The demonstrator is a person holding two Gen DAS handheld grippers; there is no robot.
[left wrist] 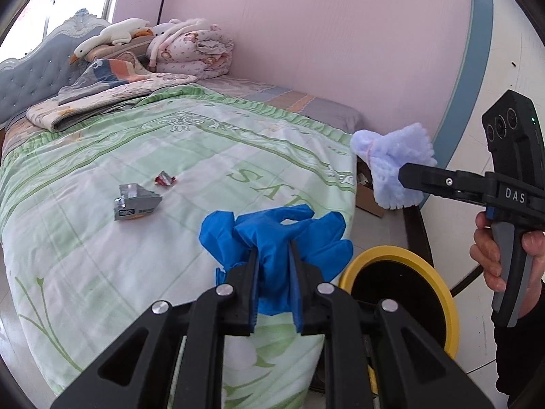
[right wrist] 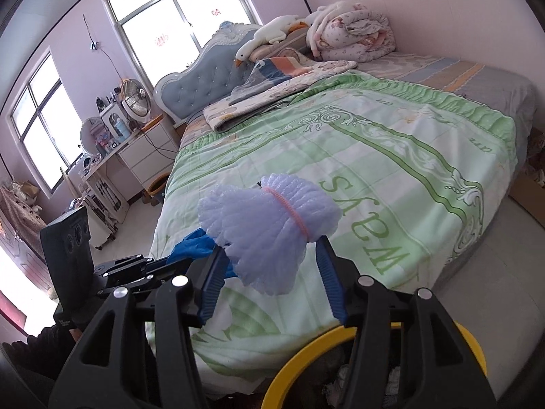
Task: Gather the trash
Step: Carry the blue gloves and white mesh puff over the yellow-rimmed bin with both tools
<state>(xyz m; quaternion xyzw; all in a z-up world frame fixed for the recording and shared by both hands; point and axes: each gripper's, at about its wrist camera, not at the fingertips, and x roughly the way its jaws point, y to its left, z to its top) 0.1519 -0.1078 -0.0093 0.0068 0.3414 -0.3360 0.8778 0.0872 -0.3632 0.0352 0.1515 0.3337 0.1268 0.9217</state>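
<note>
A: Black linkage arms fill the bottom of the left wrist view, and the left gripper (left wrist: 272, 272) is seen clamped on a crumpled blue glove (left wrist: 276, 235), held above the foot of the bed (left wrist: 170, 156). A yellow-rimmed bin (left wrist: 398, 255) is seen just right of it. Two scraps are left on the quilt: a grey carton (left wrist: 136, 202) and a red wrapper (left wrist: 166, 179).

B: By the right wrist view, the right gripper (right wrist: 269, 266) is shown with its jaws half apart; a lilac foam net (right wrist: 269, 228) sits between them, touched only at the left pad, it seems.

A: So that piece could be dropped short of the bin?

B: Likely, if the foam slides off before the rim (right wrist: 306, 351) is cleared; it may land on the floor.
</note>
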